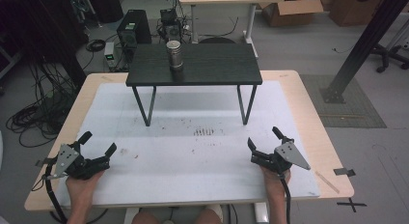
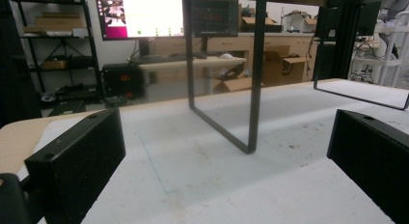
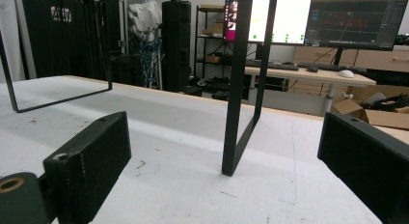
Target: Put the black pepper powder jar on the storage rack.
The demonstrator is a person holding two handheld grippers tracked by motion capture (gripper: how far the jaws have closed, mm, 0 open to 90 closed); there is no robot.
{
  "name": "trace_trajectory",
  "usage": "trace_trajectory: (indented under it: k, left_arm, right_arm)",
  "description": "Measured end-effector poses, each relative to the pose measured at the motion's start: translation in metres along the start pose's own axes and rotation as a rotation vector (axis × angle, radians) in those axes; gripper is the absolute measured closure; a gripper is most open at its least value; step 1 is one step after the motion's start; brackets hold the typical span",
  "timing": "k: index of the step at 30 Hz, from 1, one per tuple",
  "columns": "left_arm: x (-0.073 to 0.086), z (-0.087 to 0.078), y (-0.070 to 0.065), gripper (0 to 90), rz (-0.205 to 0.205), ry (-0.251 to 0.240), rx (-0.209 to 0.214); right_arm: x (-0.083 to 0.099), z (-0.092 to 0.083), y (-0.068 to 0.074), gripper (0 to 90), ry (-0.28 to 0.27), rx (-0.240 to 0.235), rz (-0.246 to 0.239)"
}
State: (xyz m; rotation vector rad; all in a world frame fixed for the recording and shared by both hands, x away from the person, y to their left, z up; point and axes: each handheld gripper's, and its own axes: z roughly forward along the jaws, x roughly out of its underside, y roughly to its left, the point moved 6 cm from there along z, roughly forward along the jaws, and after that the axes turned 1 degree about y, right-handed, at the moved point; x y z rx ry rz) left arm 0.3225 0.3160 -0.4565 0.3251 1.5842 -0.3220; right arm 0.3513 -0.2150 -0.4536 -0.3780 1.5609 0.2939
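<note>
A metal cup [image 1: 174, 55] stands upright on a small black raised table [image 1: 207, 69] at the far middle of the white mat [image 1: 193, 151]. My left gripper [image 1: 99, 143] rests low at the near left, held in a hand, jaws wide open with nothing between them. My right gripper [image 1: 264, 138] sits at the near right, also open and empty. In the left gripper view its fingers [image 2: 77, 161] frame the small table's left leg frame [image 2: 251, 118]. In the right gripper view the fingers [image 3: 91, 161] frame the right leg frame [image 3: 238, 127].
The wooden table edge [image 1: 333, 156] rims the mat. Beyond it lie cables, a computer tower [image 1: 132, 28], a desk [image 1: 226, 2], cardboard boxes [image 1: 289, 11] and a black metal post [image 1: 361, 45] at the right. Small dark marks [image 1: 203, 132] dot the mat's middle.
</note>
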Motion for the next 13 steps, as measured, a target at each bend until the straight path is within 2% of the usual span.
trace_trajectory:
  k: [13]
  left_arm:
    - [-0.0001,-0.0002,0.0003,0.3,-0.002,-0.002,-0.002]
  right_arm:
    - [0.0000,0.0000,-0.0003,4.3,-0.001,0.000,0.001]
